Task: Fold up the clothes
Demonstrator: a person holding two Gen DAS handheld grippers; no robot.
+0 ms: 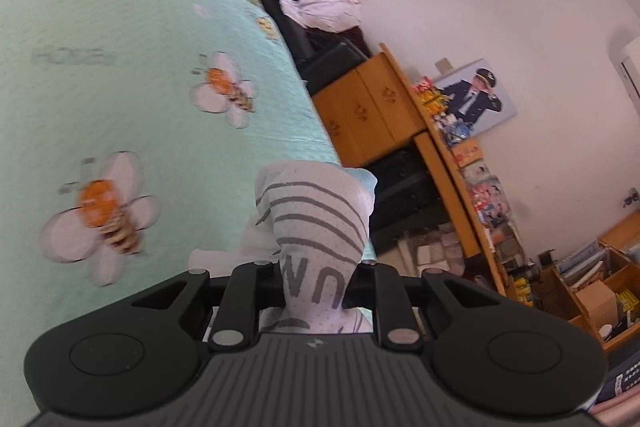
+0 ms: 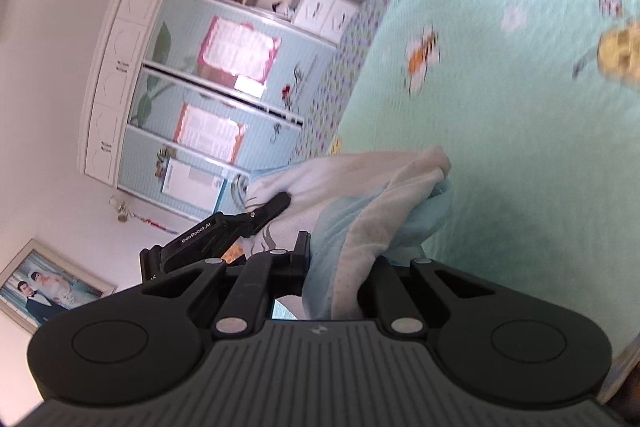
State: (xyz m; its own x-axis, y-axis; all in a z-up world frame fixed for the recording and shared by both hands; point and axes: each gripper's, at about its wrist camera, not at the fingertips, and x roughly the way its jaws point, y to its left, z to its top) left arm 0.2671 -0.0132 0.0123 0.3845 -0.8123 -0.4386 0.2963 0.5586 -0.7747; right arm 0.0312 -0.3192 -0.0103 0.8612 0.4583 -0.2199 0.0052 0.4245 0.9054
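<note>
A white garment (image 1: 316,223) with grey stripes and grey letters bunches up between the fingers of my left gripper (image 1: 316,281), which is shut on it above the mint bee-print bedspread (image 1: 120,99). In the right wrist view the same garment (image 2: 360,211), white with a pale blue lining, is pinched in my right gripper (image 2: 340,267), which is shut on it. The left gripper (image 2: 256,219) shows there too, clamped on the cloth's far left edge. The garment hangs lifted between both grippers, off the bedspread (image 2: 520,107).
A black sofa (image 1: 316,39) with a pile of white clothes (image 1: 324,9) stands beyond the bed. Wooden cabinets (image 1: 372,107) and cluttered shelves (image 1: 480,195) line the wall. A white and blue wardrobe (image 2: 208,87) fills the left of the right wrist view.
</note>
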